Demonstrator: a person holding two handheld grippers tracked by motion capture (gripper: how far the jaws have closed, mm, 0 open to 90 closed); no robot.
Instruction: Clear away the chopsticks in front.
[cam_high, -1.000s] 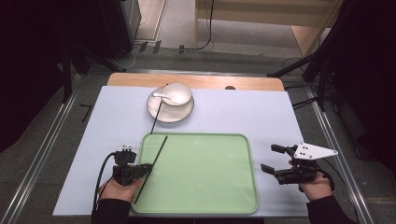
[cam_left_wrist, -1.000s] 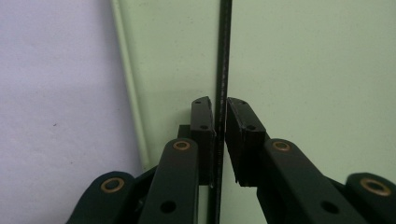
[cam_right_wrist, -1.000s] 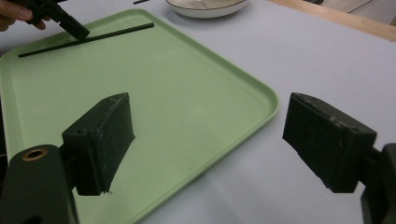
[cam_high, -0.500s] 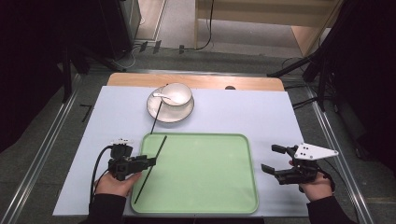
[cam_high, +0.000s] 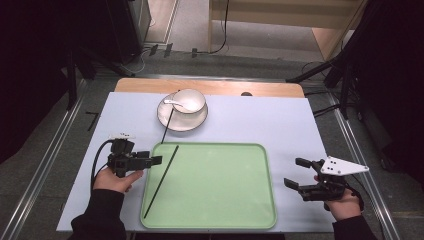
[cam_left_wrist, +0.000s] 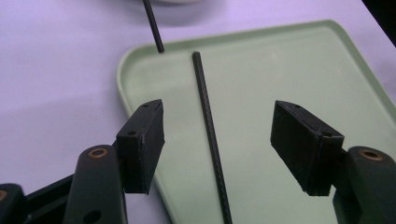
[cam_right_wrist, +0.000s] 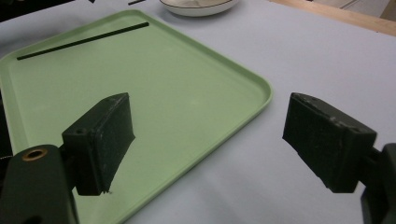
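Left claw (cam_high: 156, 160) released, jaws straddling thin black chopstick (cam_left_wrist: 208, 126) at left of flat green plastic tray (cam_high: 225, 210). Right claw (cam_high: 298, 173) released, idle near right. Risk: rod rolls, pinch misses.

Even overhead light on the table (cam_high: 300, 130), dark surroundings, soft shadows, slight blur in the close views.

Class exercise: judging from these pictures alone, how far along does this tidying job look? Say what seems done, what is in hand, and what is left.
Seemingly done: one black chopstick lies in the green tray. In hand: nothing; the left gripper is open at the tray's left edge, its jaws either side of that chopstick, and the right gripper is open beside the tray. Probably left: the second chopstick leaning on the saucer, the bowl and the spoon.
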